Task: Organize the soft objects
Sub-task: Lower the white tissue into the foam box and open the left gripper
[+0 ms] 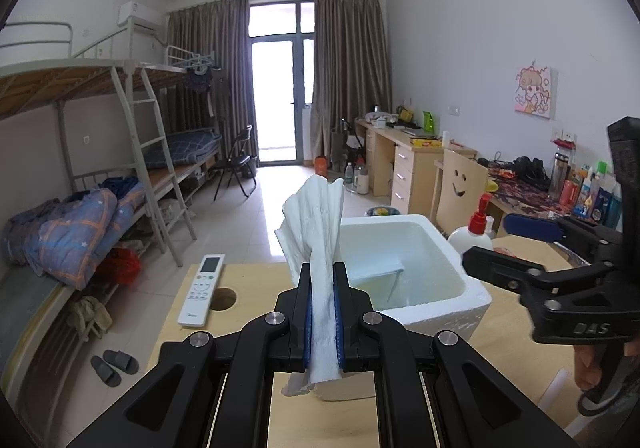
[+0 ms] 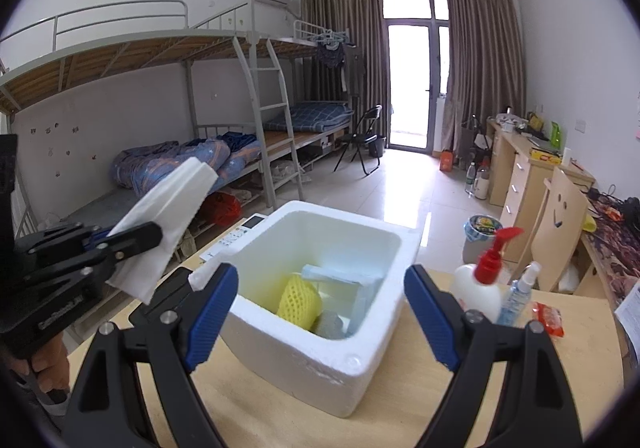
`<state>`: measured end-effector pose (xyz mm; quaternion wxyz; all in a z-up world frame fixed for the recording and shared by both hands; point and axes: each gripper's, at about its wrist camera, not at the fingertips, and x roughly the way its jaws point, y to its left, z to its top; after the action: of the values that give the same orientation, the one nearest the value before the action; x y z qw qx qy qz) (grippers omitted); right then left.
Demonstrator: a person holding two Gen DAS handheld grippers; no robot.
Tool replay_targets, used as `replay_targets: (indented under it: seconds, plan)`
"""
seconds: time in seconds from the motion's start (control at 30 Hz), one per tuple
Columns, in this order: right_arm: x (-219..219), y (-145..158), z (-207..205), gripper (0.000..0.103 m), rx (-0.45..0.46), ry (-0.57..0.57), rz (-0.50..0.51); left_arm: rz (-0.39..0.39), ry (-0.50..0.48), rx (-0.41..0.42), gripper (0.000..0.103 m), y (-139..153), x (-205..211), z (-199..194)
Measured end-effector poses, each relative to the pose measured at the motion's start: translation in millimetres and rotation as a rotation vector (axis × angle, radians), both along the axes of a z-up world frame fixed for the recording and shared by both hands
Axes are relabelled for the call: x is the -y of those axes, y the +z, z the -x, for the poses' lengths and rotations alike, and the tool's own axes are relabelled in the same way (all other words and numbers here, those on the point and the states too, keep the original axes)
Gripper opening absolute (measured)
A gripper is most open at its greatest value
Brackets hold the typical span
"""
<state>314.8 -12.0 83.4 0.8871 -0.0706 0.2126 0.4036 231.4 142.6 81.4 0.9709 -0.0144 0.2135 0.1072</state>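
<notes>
Tissue (image 1: 320, 232) clamped in left jaws, foam box (image 2: 320, 348) — yellow net (image 2: 298, 300) inside

- White tissue (image 1: 320, 248): a soft, creased sheet standing upright, fanned wide at its top and pinched narrow at its middle, above the near left corner of the box.
- White foam box (image 2: 320, 360): open-topped and thick-walled, upright on the wooden table, centre of the scene.
- Yellow foam net (image 2: 298, 300): mesh sleeve lying in the box at its near left.
- Pale blue folded item (image 2: 340, 276): leaning against the far inner wall.
- Grey soft item (image 2: 331, 324): on the box floor, just right of the net.
</notes>
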Motion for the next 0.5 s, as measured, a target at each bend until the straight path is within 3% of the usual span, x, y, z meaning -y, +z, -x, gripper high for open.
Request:
replay_targets:
  seconds: [0.5]
  plan:
    - [52, 2, 10, 0.088, 0.033, -0.091, -0.031, -0.017, -0.092, -0.021, 0.009, -1, 26, -34]
